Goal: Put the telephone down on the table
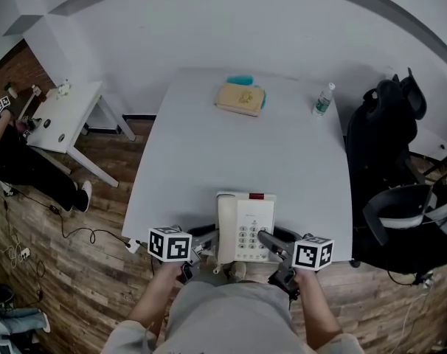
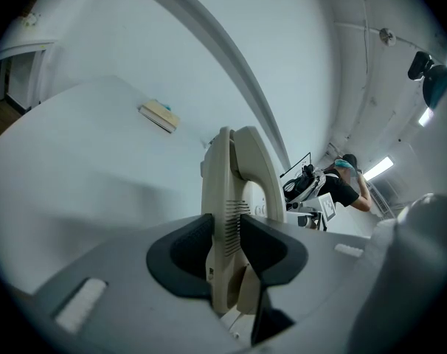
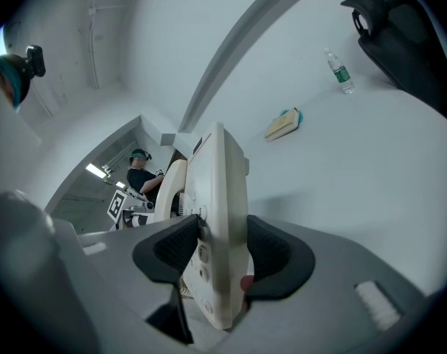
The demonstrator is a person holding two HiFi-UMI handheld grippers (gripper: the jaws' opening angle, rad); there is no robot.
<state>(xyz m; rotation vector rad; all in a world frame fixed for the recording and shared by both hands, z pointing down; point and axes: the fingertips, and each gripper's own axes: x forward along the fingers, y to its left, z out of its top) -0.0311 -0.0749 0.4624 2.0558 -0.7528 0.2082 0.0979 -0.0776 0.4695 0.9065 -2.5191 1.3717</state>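
A cream push-button telephone [image 1: 244,227], handset on its left side, is at the near edge of the white table [image 1: 209,161]; I cannot tell whether it rests on the top. My left gripper [image 1: 207,234] is shut on its handset side, the dark pads [image 2: 186,245] pressing the telephone [image 2: 227,198] seen edge-on between them. My right gripper [image 1: 271,240] is shut on the keypad side. In the right gripper view the telephone's body [image 3: 220,198] stands edge-on between the pads [image 3: 271,253] of the right gripper [image 3: 220,255]. The left gripper [image 2: 227,248] shows the same hold.
A tan book [image 1: 240,98] on something teal lies at the table's far middle. A water bottle [image 1: 323,99] stands at the far right. A black office chair [image 1: 389,124] is to the right, a small white table [image 1: 61,116] and a person [image 1: 17,161] to the left.
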